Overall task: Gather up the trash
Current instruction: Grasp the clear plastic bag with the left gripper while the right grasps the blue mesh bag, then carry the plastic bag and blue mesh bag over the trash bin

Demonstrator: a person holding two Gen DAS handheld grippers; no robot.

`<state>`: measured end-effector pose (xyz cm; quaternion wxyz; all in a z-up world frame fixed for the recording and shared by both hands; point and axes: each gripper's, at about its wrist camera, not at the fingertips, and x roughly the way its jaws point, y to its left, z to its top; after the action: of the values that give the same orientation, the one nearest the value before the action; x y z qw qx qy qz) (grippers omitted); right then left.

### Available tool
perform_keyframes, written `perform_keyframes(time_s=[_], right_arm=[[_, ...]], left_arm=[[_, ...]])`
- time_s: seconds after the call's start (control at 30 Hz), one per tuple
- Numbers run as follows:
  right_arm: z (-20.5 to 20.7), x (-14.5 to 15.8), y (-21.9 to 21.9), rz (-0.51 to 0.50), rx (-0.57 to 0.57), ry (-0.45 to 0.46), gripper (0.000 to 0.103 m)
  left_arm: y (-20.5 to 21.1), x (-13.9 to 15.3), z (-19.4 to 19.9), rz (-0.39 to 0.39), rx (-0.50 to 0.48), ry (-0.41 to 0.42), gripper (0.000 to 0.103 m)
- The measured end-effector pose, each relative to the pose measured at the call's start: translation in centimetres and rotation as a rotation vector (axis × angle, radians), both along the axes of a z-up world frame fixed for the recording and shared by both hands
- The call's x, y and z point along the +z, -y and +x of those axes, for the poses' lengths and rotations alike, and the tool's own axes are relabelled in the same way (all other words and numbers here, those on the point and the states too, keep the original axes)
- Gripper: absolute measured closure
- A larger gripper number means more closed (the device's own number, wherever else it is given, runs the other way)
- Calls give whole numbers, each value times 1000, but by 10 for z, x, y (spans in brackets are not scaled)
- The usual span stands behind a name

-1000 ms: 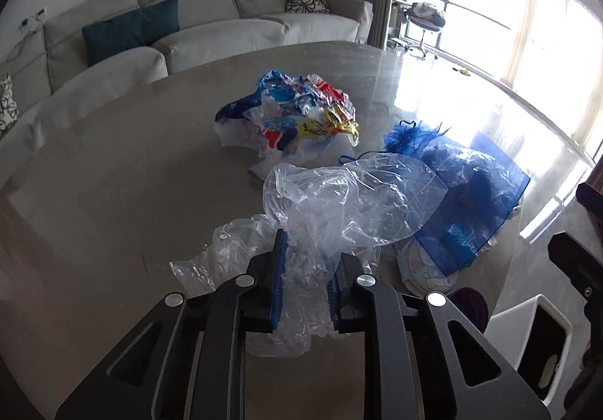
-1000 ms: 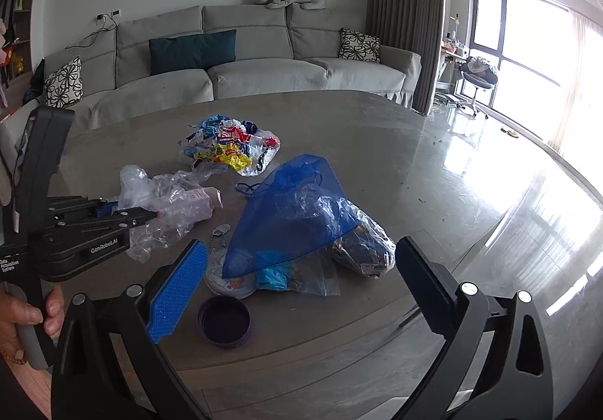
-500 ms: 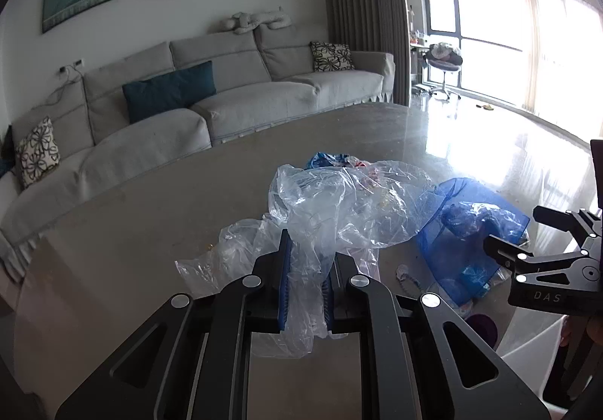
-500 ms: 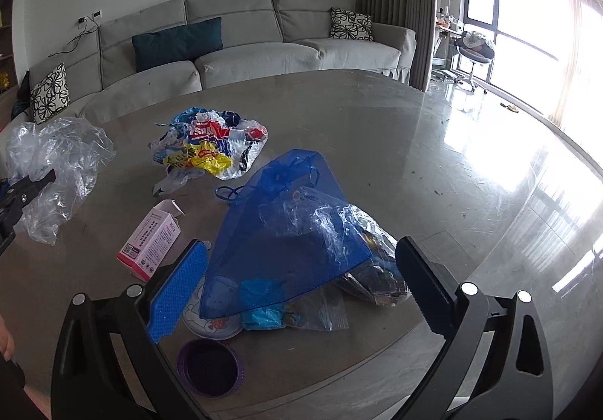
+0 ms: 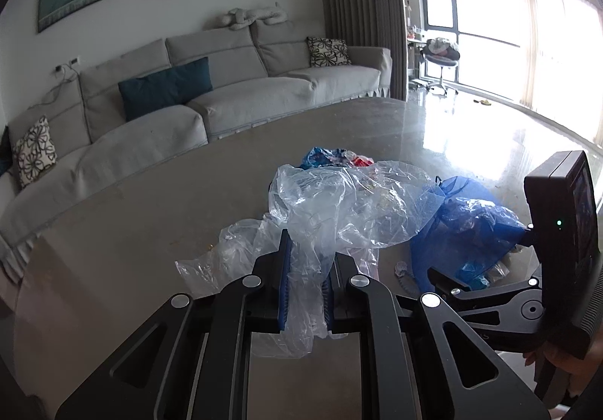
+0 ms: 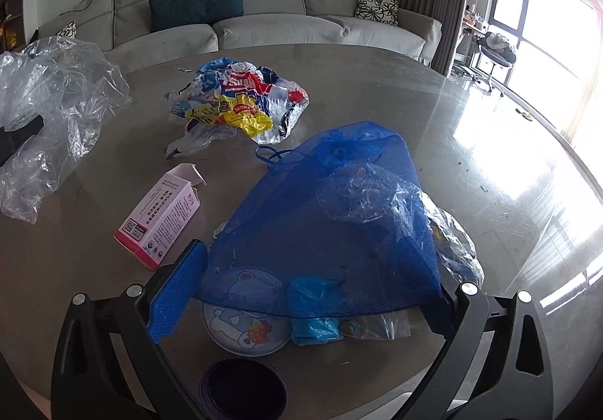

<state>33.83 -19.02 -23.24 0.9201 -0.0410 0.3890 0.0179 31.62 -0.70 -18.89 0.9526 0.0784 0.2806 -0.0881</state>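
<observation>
Trash, item one: crumpled clear plastic film (image 5: 339, 209), pinched between the blue pads of our left gripper (image 5: 306, 288) and lifted above the round grey table (image 5: 132, 231). Item two: blue mesh drawstring bag (image 6: 331, 216), lying on the table between the widely spread fingers of our right gripper (image 6: 301, 288). Also on the table: pink cardboard carton (image 6: 160, 220) lying on its side, left of the bag; colourful printed wrapper bag (image 6: 237, 103) farther back; round cartoon lid (image 6: 245, 322) and purple cup (image 6: 243, 388) near the table's edge.
</observation>
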Motion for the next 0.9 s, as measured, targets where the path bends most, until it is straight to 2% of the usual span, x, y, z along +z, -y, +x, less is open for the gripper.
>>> perform_keyframes(time_s=[0.03, 0.07, 0.1, 0.13, 0.2, 0.33, 0.6, 0.9], right_arm=[[1, -1, -1, 14, 10, -3, 11], [1, -1, -3, 18, 6, 6, 45], [3, -2, -3, 12, -6, -1, 89], [5, -4, -2, 23, -13, -26, 102], [9, -9, 4, 72, -28, -69, 102], [0, -2, 2, 97, 4, -53, 102], [-30, 51, 0, 151, 53, 78, 103], [-67, 115, -1, 130, 76, 223, 103]], left_arm=[[0, 0, 1, -1, -2, -4, 90], [-1, 0, 2, -2, -1, -7, 90], [-2, -1, 3, -2, 2, -8, 90], [-2, 1, 4, -2, 3, -12, 90], [-3, 1, 6, -9, 5, -18, 90], [-4, 3, 8, -17, 8, -21, 90], [-6, 0, 6, -34, 4, -15, 90], [-8, 4, -6, -37, -11, 19, 89]])
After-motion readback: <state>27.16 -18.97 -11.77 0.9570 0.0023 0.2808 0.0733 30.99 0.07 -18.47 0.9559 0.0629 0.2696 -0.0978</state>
